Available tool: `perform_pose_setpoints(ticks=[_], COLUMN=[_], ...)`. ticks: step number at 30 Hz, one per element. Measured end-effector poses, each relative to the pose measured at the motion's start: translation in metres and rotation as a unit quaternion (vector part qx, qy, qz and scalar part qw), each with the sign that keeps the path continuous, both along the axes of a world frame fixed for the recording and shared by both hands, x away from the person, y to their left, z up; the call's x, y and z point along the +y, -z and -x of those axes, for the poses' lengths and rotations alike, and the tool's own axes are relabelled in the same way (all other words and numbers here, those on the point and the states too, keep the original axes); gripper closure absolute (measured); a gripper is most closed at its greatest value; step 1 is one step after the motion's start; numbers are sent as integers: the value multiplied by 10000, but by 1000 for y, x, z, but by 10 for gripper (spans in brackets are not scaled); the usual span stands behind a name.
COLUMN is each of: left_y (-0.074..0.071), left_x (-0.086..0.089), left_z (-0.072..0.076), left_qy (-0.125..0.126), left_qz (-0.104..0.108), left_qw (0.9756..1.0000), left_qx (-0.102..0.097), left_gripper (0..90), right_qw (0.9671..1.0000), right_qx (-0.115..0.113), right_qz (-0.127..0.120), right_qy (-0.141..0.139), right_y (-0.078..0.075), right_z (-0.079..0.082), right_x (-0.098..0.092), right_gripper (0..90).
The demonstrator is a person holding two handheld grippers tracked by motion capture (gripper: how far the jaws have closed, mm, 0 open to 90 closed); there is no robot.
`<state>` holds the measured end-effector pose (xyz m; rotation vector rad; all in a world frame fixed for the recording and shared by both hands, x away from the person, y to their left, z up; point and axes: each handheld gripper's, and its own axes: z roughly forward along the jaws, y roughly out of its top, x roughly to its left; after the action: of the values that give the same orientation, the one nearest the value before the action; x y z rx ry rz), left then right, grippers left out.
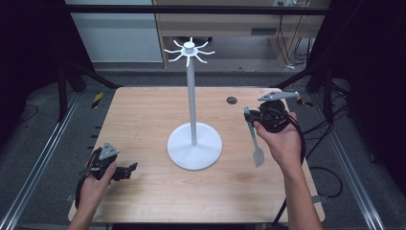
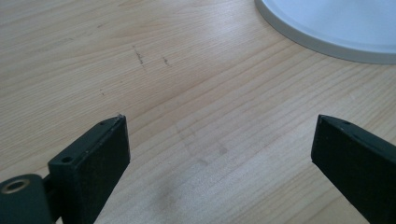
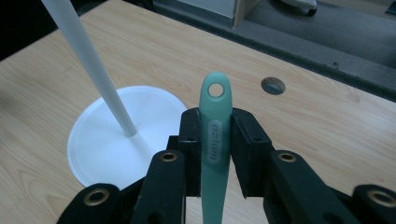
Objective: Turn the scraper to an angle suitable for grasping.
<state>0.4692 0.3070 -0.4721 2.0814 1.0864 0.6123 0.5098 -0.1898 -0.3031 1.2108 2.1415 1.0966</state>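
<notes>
A pale green spatula (image 3: 215,140) is being clamped by its handle in the right claw (image 3: 215,140), raised above the table (image 1: 143,124), right of the white stand (image 1: 194,143). The left claw (image 2: 219,158) is being held wide open, empty, low over the table.

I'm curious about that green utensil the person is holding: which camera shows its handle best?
The right gripper view: the green utensil stands close up between the right claw, its hanging hole and embossed handle clear. The high view shows the whole utensil, small, blade hanging down. The left gripper view faces table and the stand's base.
</notes>
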Motion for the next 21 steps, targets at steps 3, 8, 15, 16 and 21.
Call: perform_pose_setpoints(ticks=[3, 8, 15, 16, 21], left_y=[-3, -4, -1, 0, 1], left_x=[-2, -4, -7, -6, -3], left_z=[4, 6, 2, 0, -1], left_qy=[76, 134, 177, 143, 67], left_qz=[32, 101, 245, 214, 191], left_qw=[10000, 9998, 9995, 9997, 9998], left_qx=[-46, -60, 6, 2, 9], left_gripper=[42, 42, 43, 43, 45], right_qw=[10000, 9997, 9973, 9970, 9959], right_qx=[-69, -206, -623, -658, -768], right_qz=[-29, -86, -389, -410, -471], right_qy=[8, 28, -49, -39, -69], right_y=[-2, -10, -31, -33, -37], right_z=[0, 1, 14, 16, 23], right_x=[2, 7, 24, 27, 36], right_gripper=[749, 749, 749, 749, 749])
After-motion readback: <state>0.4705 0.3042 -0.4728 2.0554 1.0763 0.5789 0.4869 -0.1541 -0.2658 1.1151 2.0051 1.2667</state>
